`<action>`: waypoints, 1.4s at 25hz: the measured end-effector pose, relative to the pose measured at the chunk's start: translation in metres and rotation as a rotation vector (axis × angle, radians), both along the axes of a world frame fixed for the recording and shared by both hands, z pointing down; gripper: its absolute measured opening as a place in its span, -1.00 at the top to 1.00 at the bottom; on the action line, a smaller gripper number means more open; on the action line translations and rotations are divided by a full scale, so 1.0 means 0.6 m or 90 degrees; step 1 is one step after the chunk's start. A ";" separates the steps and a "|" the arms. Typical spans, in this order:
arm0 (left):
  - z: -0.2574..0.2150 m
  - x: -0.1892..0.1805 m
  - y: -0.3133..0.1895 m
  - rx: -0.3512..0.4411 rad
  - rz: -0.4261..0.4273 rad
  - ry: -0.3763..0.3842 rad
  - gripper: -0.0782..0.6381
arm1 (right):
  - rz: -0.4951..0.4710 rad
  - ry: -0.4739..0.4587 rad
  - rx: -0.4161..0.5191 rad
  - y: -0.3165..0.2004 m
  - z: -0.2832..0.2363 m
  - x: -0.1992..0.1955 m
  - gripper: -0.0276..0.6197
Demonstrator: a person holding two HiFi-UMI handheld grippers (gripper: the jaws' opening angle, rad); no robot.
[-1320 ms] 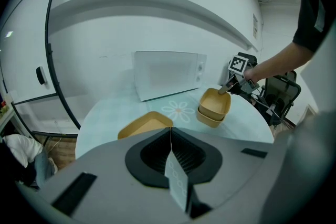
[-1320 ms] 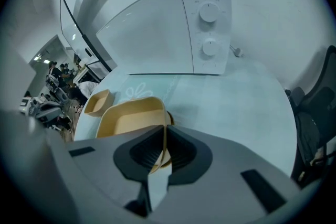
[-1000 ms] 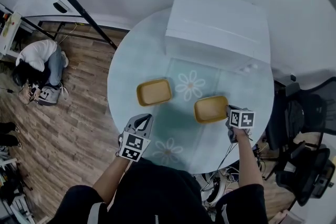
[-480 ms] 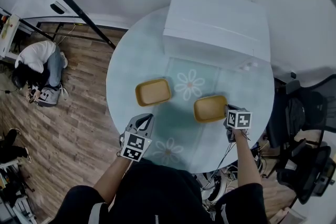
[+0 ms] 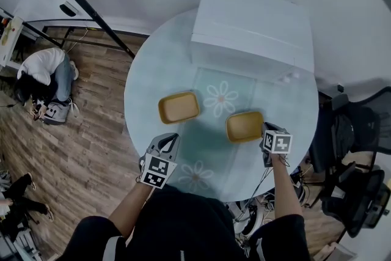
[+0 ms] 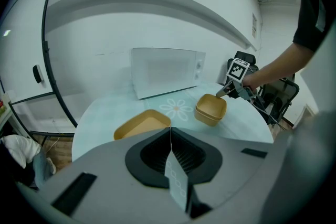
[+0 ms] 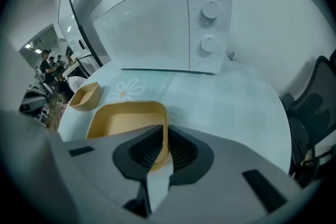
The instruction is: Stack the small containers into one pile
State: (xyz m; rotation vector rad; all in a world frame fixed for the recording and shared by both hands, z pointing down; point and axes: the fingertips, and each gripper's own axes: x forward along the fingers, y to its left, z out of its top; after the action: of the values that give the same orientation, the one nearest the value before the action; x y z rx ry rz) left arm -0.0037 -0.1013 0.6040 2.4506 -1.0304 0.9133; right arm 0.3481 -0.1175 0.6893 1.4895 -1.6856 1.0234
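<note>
Two small yellow containers sit apart on the round table. The left container stands free. My right gripper is shut on the near right wall of the right container, one jaw inside and one outside. In the left gripper view the right gripper shows at that container's rim. My left gripper hangs shut and empty over the table's front edge, just short of the left container.
A white microwave fills the back of the table. Daisy prints mark the tabletop between the containers. A black chair stands at the right, a black pole leans at the back left, and a person crouches on the floor.
The right gripper has edged slightly left with its hold on the right container unchanged. Both containers and the left gripper have kept their places.
</note>
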 end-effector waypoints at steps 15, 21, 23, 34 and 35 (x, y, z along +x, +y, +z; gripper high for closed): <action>-0.009 -0.023 0.004 0.014 -0.012 0.007 0.74 | 0.008 -0.023 0.085 -0.019 -0.060 -0.059 0.78; -0.016 -0.039 0.003 0.024 -0.025 0.012 0.74 | -0.035 -0.065 0.130 -0.034 -0.100 -0.140 0.77; -0.020 -0.045 0.004 0.027 -0.029 0.014 0.74 | -0.052 -0.087 0.133 -0.039 -0.110 -0.169 0.74; -0.029 -0.108 0.011 0.036 -0.076 0.017 0.74 | -0.144 -0.113 0.124 -0.079 -0.123 -0.321 0.64; -0.030 -0.114 0.011 0.036 -0.080 0.017 0.74 | -0.150 -0.112 0.121 -0.081 -0.120 -0.332 0.64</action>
State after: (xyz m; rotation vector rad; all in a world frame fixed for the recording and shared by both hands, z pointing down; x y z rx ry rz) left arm -0.0723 -0.0948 0.5859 2.4052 -1.2018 0.8183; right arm 0.1487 -0.1664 0.6171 1.3054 -2.0772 0.9085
